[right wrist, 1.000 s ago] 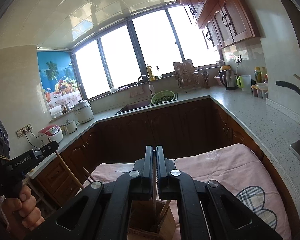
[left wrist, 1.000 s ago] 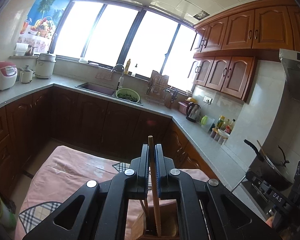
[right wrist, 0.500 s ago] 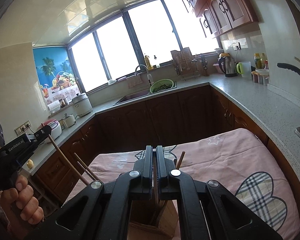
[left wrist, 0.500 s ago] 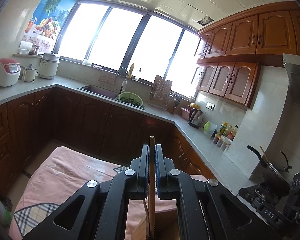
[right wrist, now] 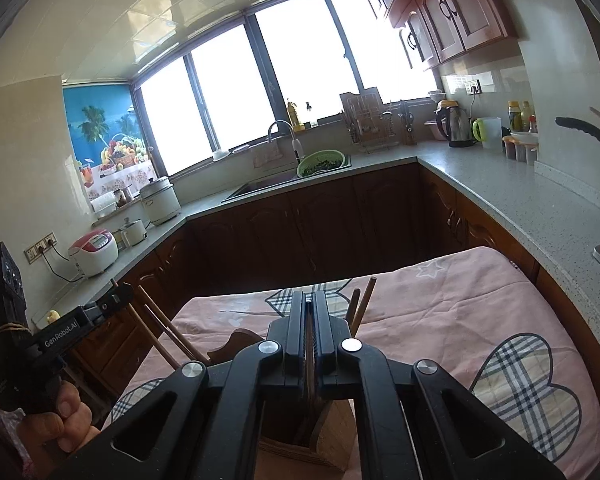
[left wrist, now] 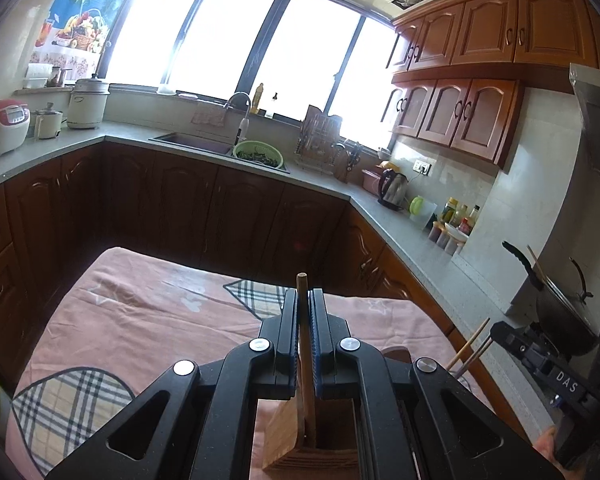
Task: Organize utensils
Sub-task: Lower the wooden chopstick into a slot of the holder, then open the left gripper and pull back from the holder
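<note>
open pink cloth (left wrist: 148, 320) to the far side and left of the wooden holder (left wrist: 300, 440); upright chopsticks (right wrist: 362, 304) crowding the holder's slots, dark cabinets (left wrist: 220, 208) walling off beyond.

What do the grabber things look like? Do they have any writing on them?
Both are chunky black plastic. The left gripper has blue pads inside its jaws and round silver bolts on its triangle-shaped arms. The right gripper has the same silver bolts. From the side, the left one reads "GenRobot.AI" in white; the right one reads "DAS".
</note>
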Demonstrator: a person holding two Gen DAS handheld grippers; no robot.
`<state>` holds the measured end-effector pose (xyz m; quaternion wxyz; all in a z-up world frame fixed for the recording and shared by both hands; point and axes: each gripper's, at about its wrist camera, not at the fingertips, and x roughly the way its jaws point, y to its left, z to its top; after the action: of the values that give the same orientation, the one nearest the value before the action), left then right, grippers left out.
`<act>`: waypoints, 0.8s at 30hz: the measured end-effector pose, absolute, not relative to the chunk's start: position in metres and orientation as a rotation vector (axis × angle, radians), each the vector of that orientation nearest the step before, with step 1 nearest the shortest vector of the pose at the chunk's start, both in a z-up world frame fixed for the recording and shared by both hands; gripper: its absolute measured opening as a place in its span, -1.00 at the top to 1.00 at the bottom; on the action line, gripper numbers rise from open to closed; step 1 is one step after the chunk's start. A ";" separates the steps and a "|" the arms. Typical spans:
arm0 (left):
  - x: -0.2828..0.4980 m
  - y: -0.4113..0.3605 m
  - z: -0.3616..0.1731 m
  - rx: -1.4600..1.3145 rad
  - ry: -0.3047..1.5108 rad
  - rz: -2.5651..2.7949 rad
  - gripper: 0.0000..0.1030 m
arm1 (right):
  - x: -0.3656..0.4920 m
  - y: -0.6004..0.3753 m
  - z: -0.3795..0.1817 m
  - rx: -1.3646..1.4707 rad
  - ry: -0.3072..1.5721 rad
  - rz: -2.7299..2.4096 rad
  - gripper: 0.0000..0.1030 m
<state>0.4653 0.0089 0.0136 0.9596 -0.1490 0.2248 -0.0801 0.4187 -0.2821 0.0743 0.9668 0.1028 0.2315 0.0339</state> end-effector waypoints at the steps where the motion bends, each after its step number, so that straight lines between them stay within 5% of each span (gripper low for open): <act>1: 0.465 0.008 0.014 -0.290 0.447 -0.154 0.92 | 0.419 -0.281 0.074 0.206 0.470 0.070 0.94; 13: 0.473 0.012 0.030 -0.283 0.486 -0.162 0.85 | 0.422 -0.285 0.074 0.223 0.487 0.061 0.92; 16: 0.472 0.015 0.033 -0.291 0.483 -0.156 0.45 | 0.419 -0.284 0.075 0.223 0.487 0.069 0.84; 22: 0.460 0.016 0.037 -0.289 0.468 -0.151 0.32 | 0.410 -0.282 0.082 0.233 0.464 0.070 0.74; 24: 0.455 0.017 0.036 -0.288 0.466 -0.145 0.22 | 0.405 -0.282 0.085 0.238 0.454 0.071 0.44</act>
<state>0.4548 0.0172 0.0361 0.9601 -0.1423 0.2300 -0.0717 0.4052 -0.2819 0.0850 0.9667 0.1178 0.2243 0.0350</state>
